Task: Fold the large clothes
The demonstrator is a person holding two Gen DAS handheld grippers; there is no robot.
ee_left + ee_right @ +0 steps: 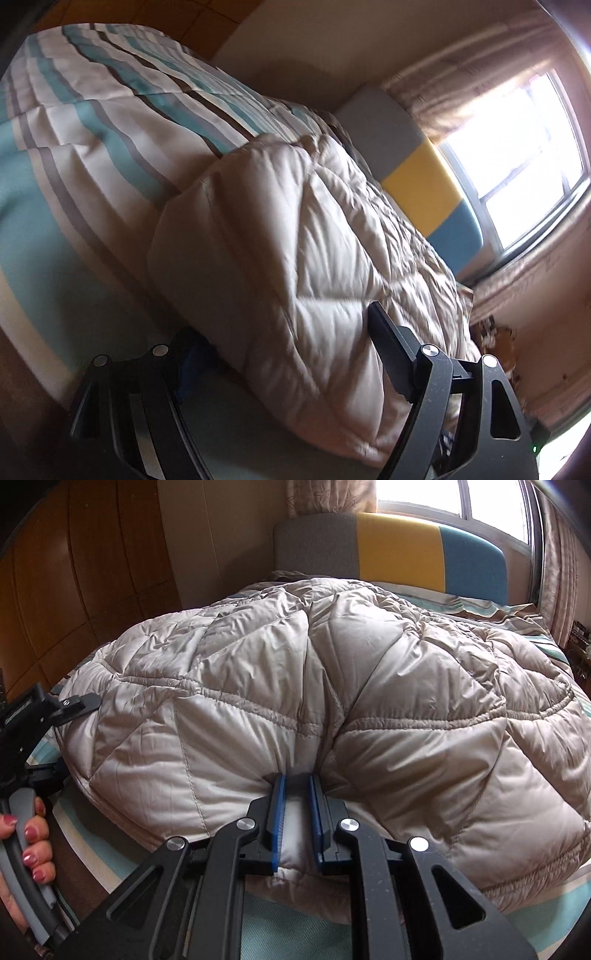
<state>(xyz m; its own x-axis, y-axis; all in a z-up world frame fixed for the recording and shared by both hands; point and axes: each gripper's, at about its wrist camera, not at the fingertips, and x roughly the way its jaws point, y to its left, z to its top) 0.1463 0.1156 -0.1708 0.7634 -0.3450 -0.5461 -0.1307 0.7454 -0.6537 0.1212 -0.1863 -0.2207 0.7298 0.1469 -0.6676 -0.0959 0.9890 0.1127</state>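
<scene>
A large beige quilted puffer coat (332, 686) lies bunched on the striped bedspread (546, 919). My right gripper (297, 794) is shut on a fold of the coat's near edge, with fabric pinched between its blue pads (279, 812). In the left wrist view the coat (295, 236) fills the middle. My left gripper (284, 328) straddles the coat's edge: one finger (391, 343) lies on top, the other is under the fabric. It also shows at the left edge of the right wrist view (74, 705), held by a hand (33, 834).
The bed has a teal, white and brown striped cover (74, 122). A grey, yellow and blue headboard (399, 550) stands at the far end under a bright window (454, 498) with curtains. Wooden wardrobe panels (81, 572) stand at the left.
</scene>
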